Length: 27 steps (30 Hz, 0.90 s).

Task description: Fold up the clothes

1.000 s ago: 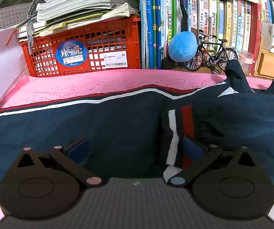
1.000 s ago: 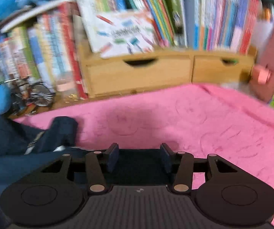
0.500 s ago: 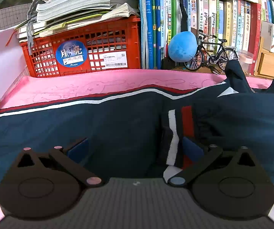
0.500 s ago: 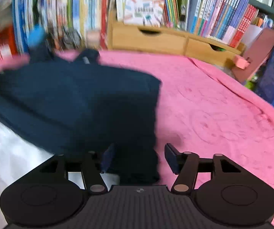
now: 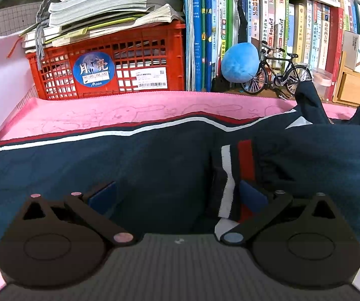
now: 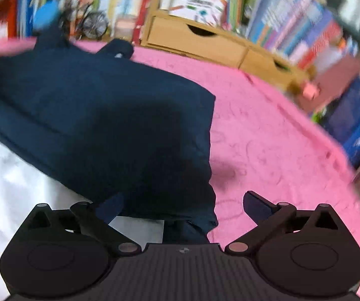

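A navy jacket (image 5: 155, 160) with red and white stripes lies spread on the pink cloth (image 5: 104, 115). Its striped cuff (image 5: 232, 175) is folded onto the body and rests against the right finger of my left gripper (image 5: 177, 195), which stands open just above the fabric. In the right wrist view the same jacket (image 6: 104, 115) shows a folded navy section beside a white panel (image 6: 9, 180). My right gripper (image 6: 183, 207) hovers over the jacket's right edge. Its jaws are opening wide; the fabric edge lies between them but is not pressed.
A red crate (image 5: 109, 67) stacked with papers stands at the back left. Upright books (image 5: 205, 37), a blue plush ball (image 5: 240, 61) and a model bicycle (image 5: 278, 72) line the back. Wooden drawers (image 6: 200, 37) sit at the back right, with bare pink cloth (image 6: 267, 138) to the jacket's right.
The right gripper has swung from facing the drawers back over the jacket, and its jaws have spread from narrow to wide. The left gripper and the cuff have not moved.
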Available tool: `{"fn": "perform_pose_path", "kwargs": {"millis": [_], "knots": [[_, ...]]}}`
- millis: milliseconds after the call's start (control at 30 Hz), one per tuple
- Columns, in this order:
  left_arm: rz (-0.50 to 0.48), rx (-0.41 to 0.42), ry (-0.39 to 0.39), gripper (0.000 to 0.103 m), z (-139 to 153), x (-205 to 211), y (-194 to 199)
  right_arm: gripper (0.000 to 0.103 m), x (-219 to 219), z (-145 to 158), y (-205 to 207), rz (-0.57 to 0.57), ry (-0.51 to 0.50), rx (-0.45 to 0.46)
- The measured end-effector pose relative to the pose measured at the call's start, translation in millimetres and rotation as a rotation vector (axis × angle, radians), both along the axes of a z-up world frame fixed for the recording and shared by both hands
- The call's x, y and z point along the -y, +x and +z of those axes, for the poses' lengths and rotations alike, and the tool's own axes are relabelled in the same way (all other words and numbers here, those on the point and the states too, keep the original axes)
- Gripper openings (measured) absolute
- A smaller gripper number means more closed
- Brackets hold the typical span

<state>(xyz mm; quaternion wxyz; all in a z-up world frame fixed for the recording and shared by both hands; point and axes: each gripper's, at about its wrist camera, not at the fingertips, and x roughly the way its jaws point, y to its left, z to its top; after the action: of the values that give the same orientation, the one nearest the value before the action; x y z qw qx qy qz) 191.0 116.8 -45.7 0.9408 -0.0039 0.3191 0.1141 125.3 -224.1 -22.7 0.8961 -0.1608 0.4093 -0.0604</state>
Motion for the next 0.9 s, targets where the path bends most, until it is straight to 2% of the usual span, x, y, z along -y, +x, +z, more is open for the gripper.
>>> {"fn": "perform_pose_path", "kwargs": {"millis": [133,267,400,533,633,733,900], "knots": [[0.009,-0.004,0.046,0.103,4,8,-10,0.103,-7,-10,-7,-0.015,-0.028,0.130],[0.018,-0.001,0.092,0.103,5,15,-17,0.103,6,-18,-9,-0.074,0.088,0.215],[0.047,0.022,0.107,0.103,1,19,-22,0.103,22,-18,-8,-0.100,0.192,0.195],[0.059,0.021,0.095,0.103,1,18,-22,0.103,44,-22,-5,-0.148,0.371,0.165],[0.058,0.019,0.074,0.103,2,15,-24,0.103,40,-23,-6,-0.148,0.353,0.165],[0.060,-0.022,0.062,0.103,9,15,-31,0.103,40,-22,-5,-0.141,0.350,0.159],[-0.012,-0.014,0.107,0.103,34,28,-70,0.103,34,-4,-18,-0.101,0.359,0.106]]}}
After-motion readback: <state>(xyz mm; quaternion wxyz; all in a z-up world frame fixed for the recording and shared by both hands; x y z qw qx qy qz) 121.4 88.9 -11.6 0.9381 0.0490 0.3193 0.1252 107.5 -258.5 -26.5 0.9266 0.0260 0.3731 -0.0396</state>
